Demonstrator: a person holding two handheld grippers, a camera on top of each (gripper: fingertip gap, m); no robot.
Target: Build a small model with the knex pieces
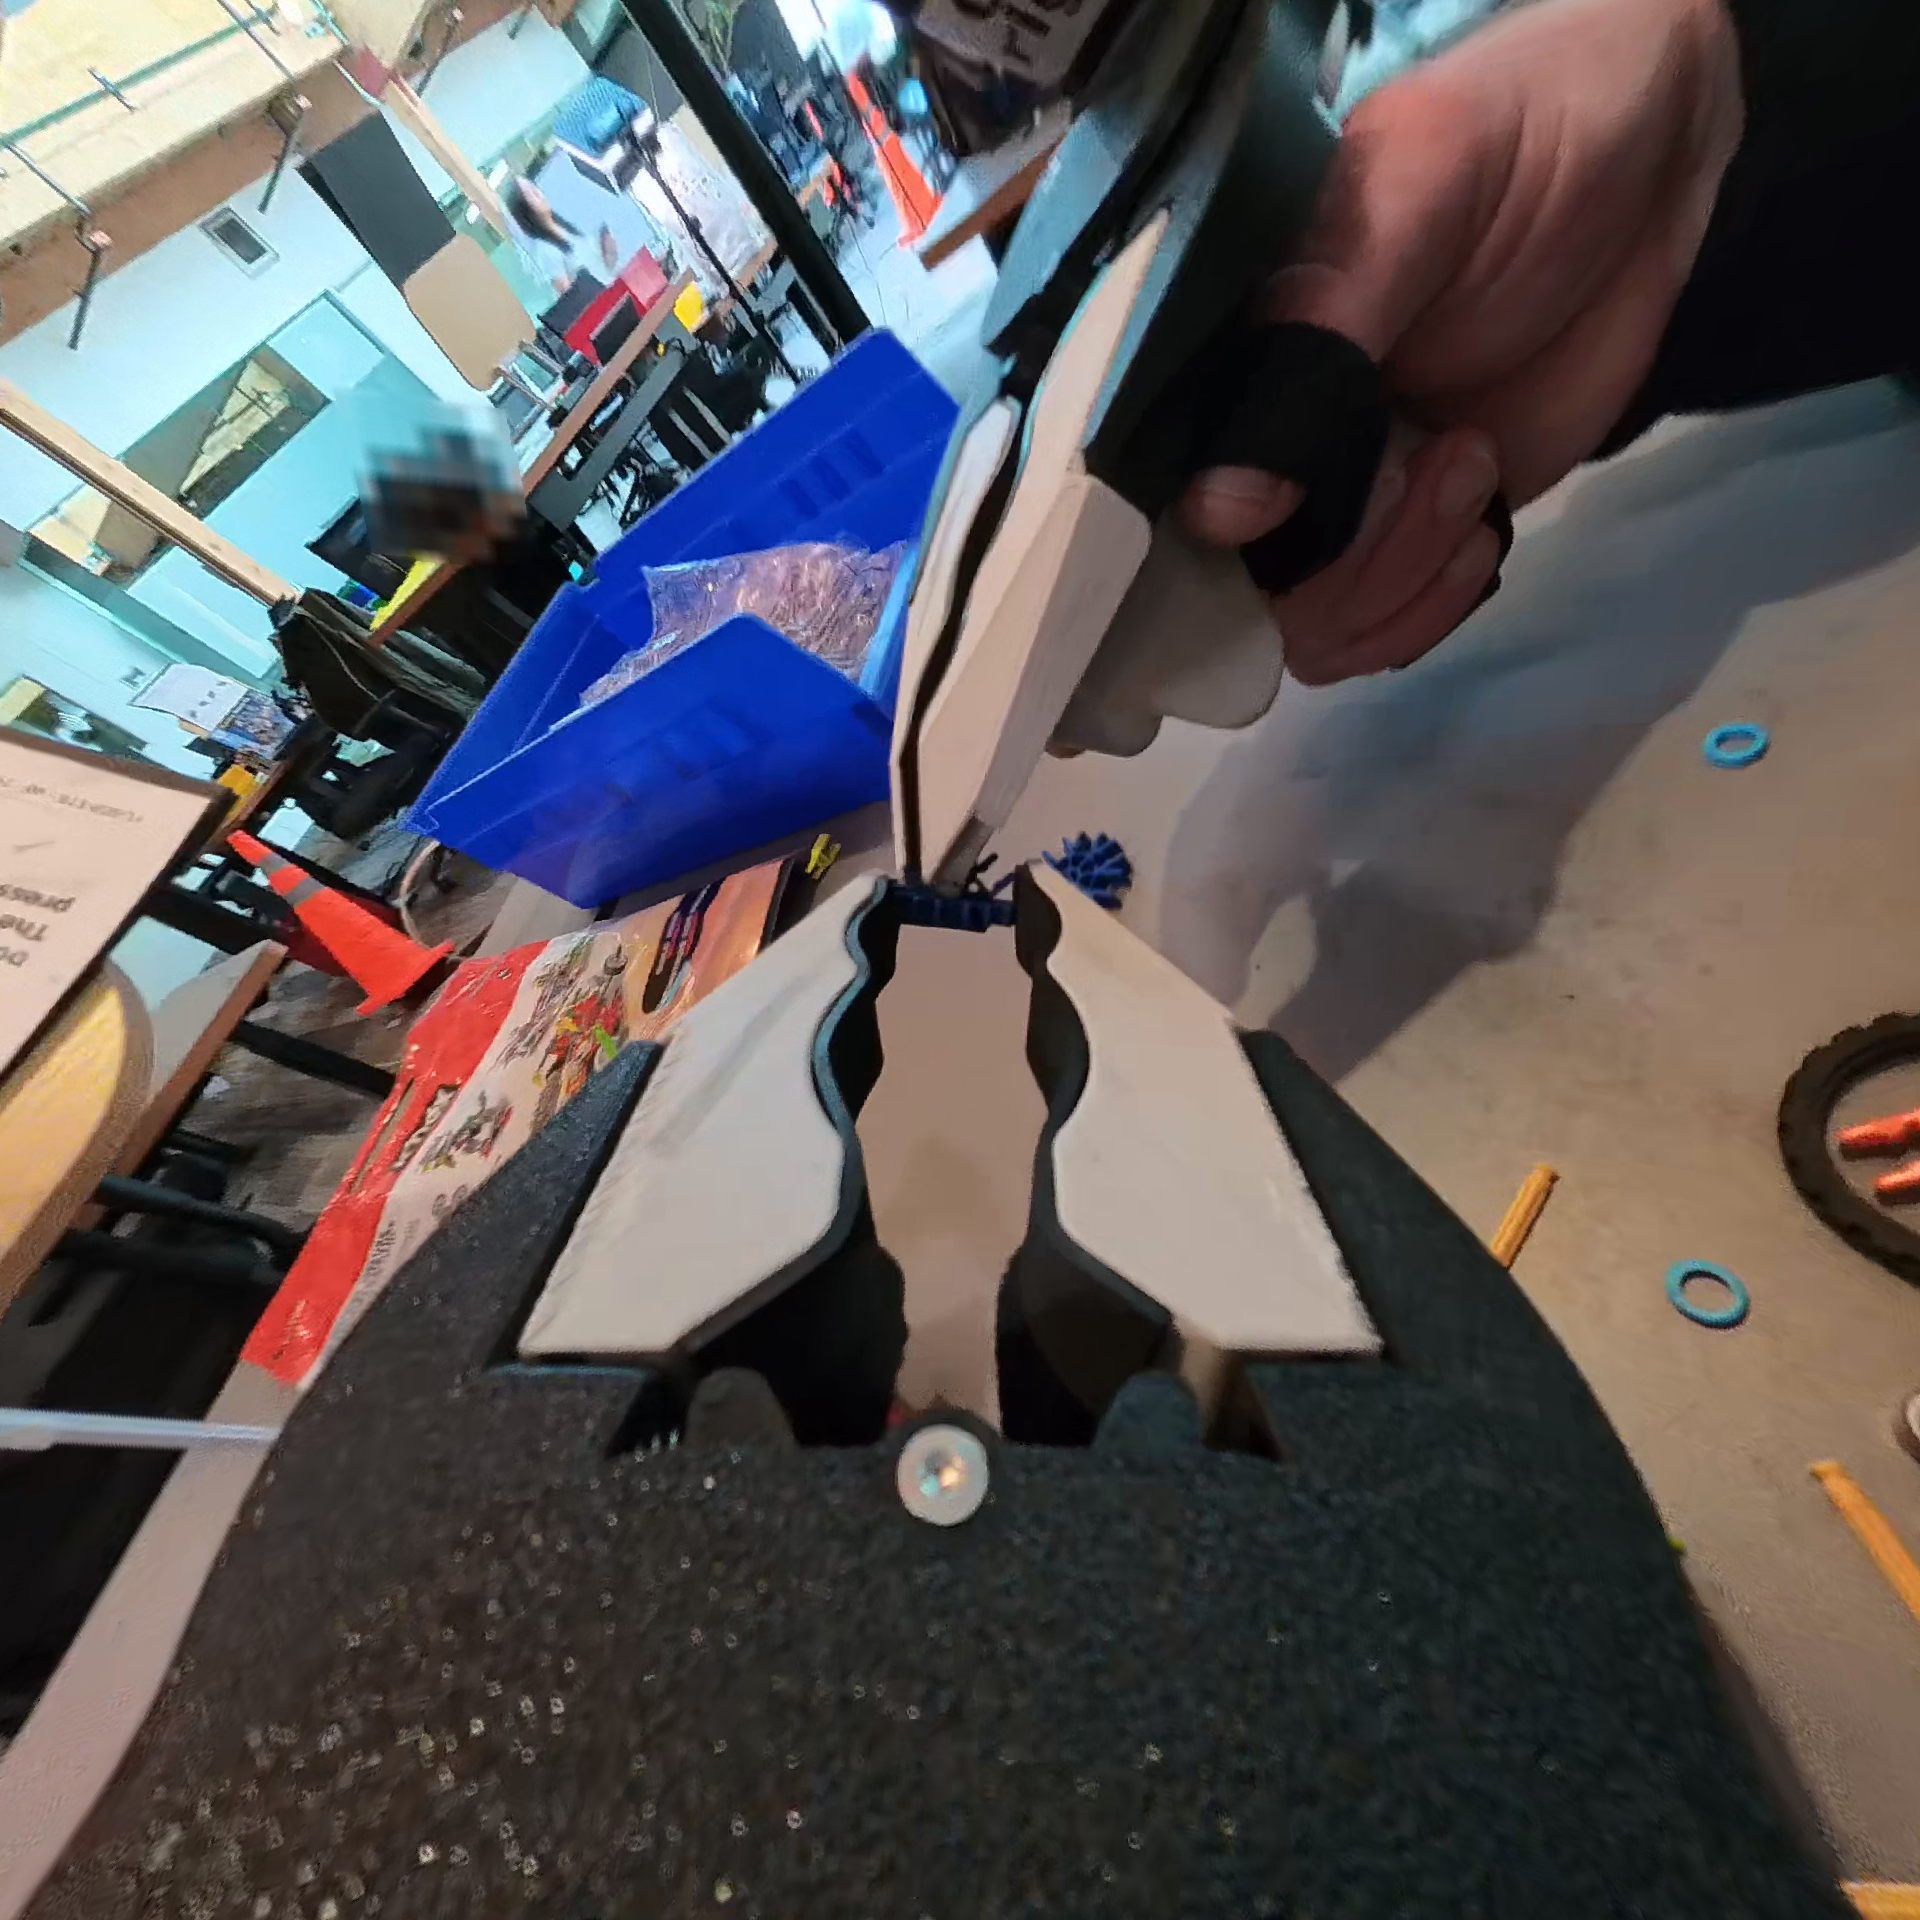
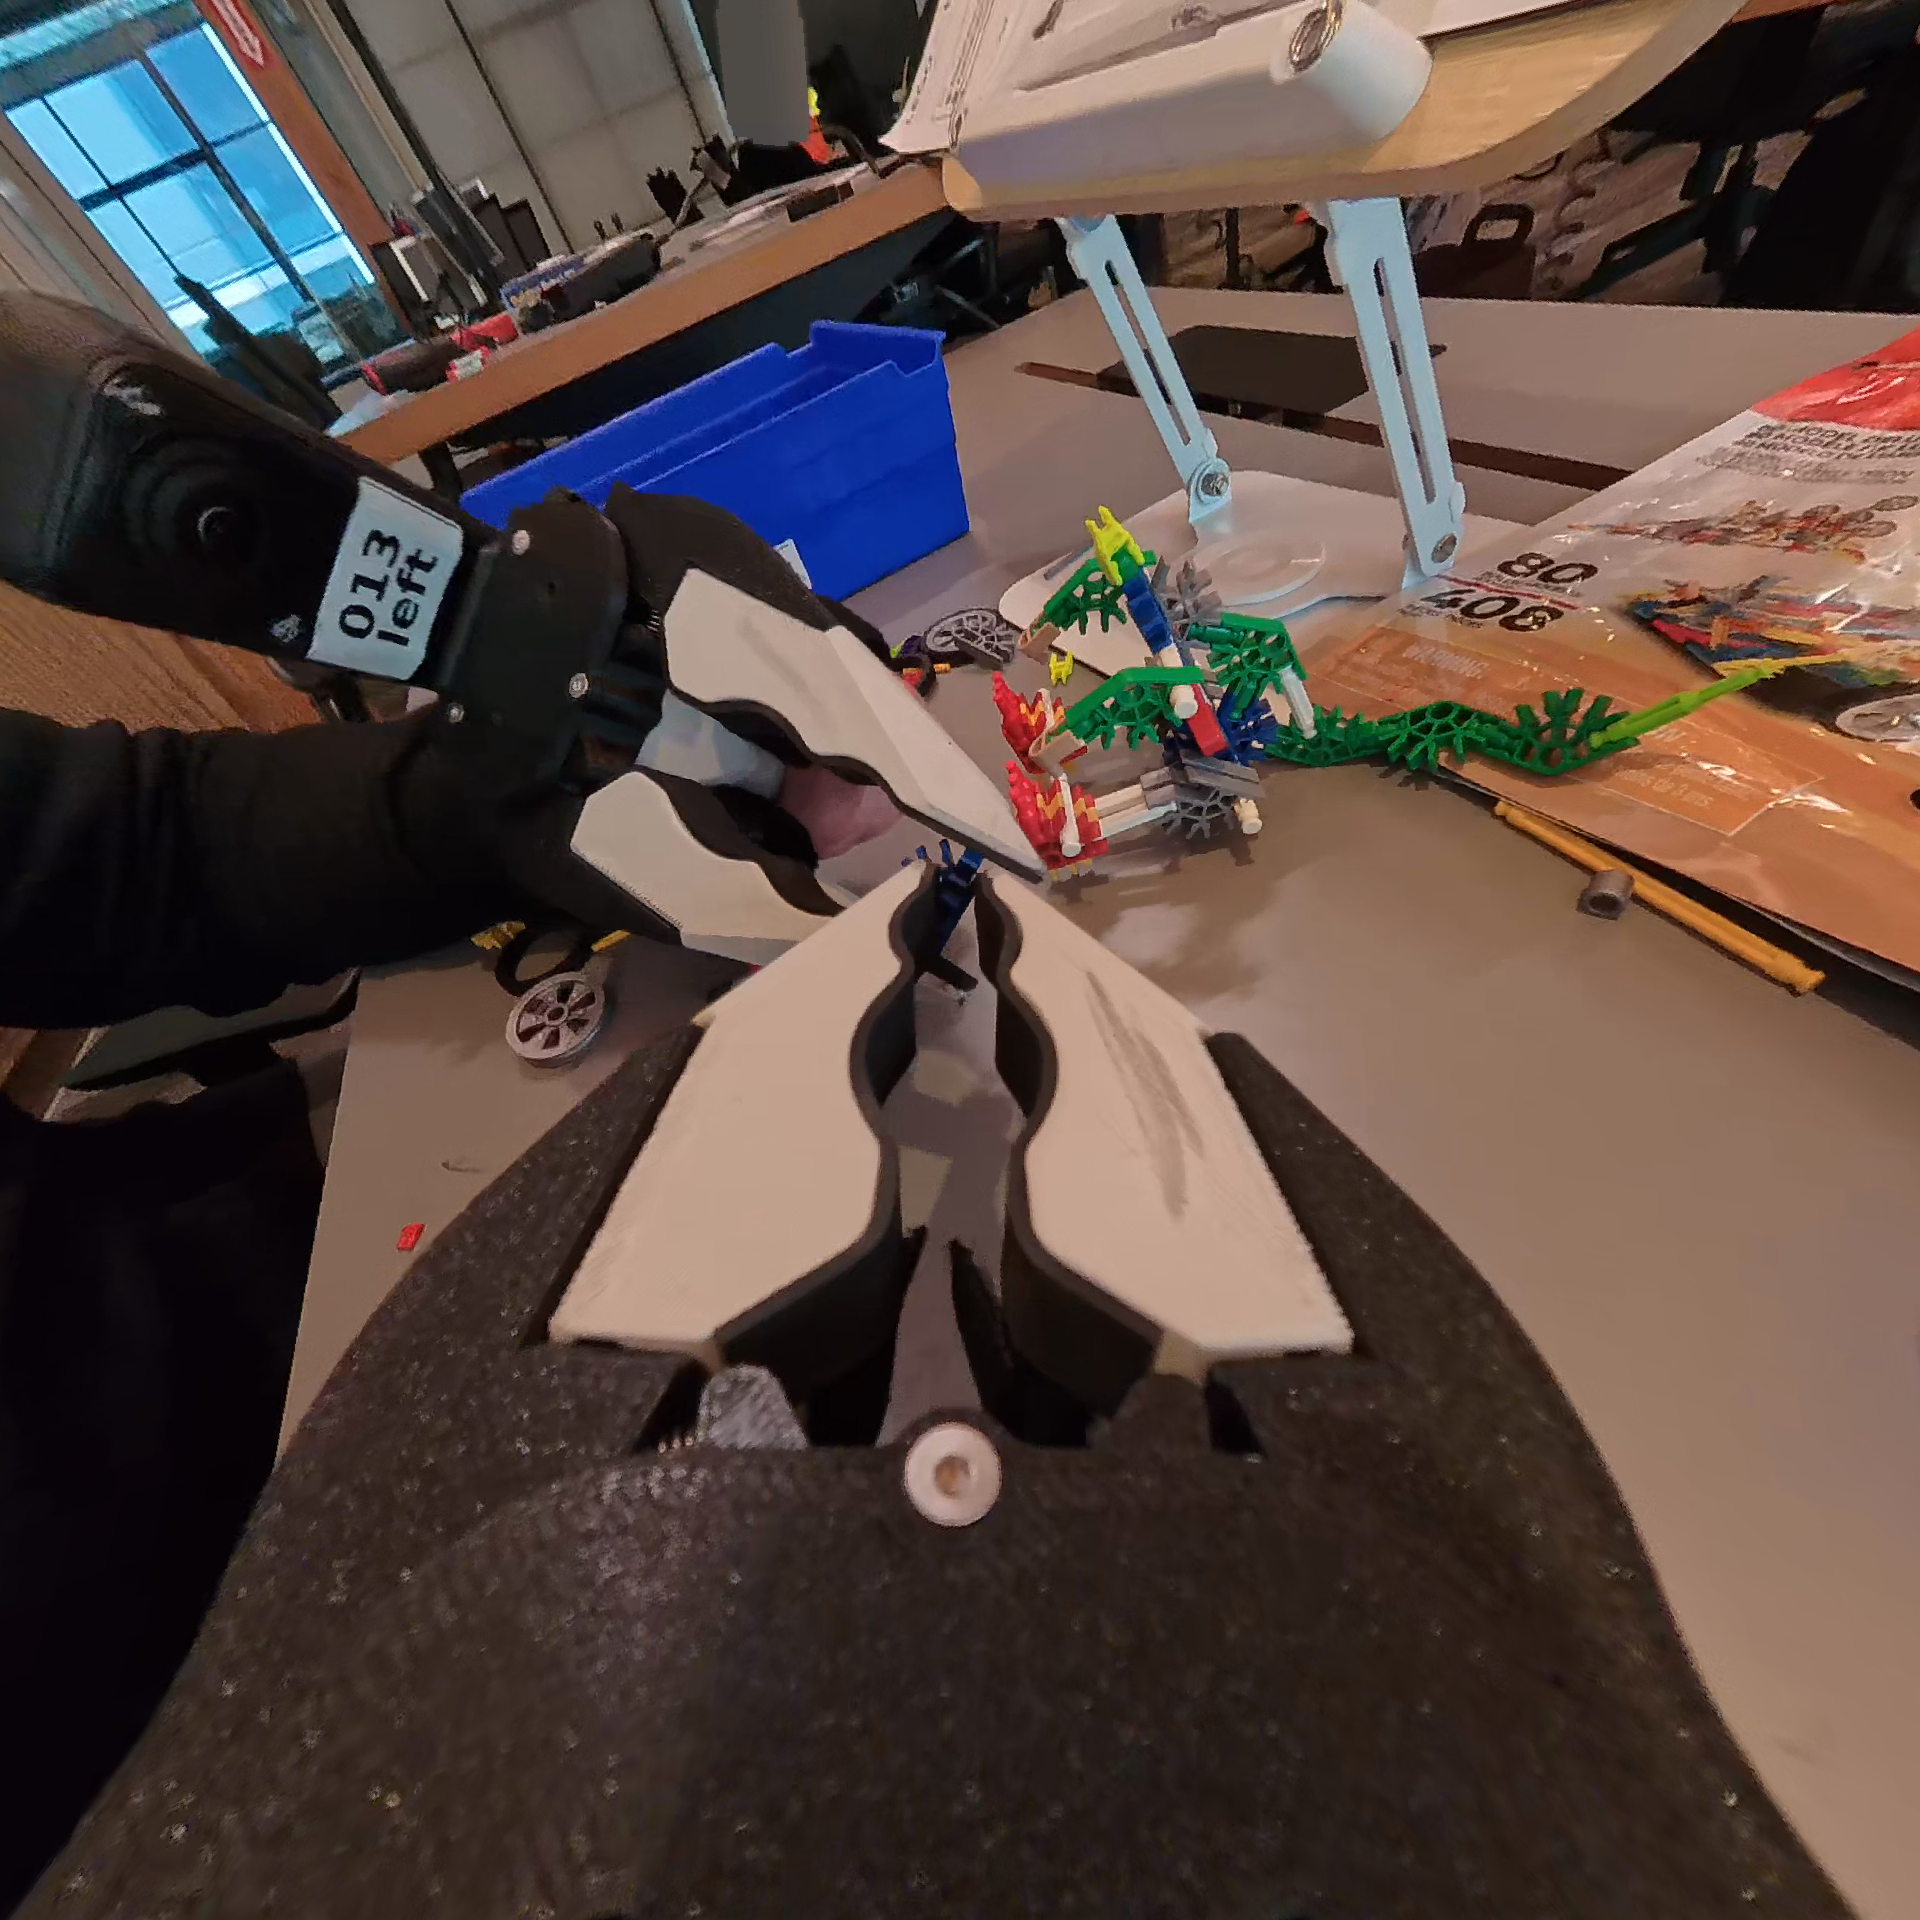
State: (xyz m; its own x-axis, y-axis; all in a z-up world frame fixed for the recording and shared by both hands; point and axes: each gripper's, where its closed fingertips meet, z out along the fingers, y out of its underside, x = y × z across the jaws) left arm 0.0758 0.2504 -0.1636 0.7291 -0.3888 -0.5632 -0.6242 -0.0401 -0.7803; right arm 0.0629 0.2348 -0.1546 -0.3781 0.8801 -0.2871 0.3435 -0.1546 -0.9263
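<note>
A small blue construction-toy connector (image 1: 951, 912) sits between the tips of my left gripper (image 1: 954, 899), which is shut on it above the grey table. My right gripper (image 1: 935, 868) comes down from above, held by a hand, with its fingers pressed together at the same piece. In the right wrist view my right gripper (image 2: 956, 888) is shut on the blue connector (image 2: 954, 902), and a short dark rod (image 2: 951, 977) hangs under it. The left gripper (image 2: 940, 878) reaches in from the left, one finger on each side of the piece.
A built toy model (image 2: 1153, 717) of green, red and blue pieces stands just beyond, by a white stand (image 2: 1195, 468). Nearby are blue bins (image 1: 675, 748), a red parts bag (image 1: 468, 1091), a black tyre (image 1: 1849, 1143), cyan rings (image 1: 1707, 1294), yellow rods (image 1: 1522, 1210) and a grey wheel (image 2: 556, 1018). My left and right fingertips are right by each other. Left tips and right tips are each some 20 centimetres from the grey wheel (image 2: 556, 1018).
</note>
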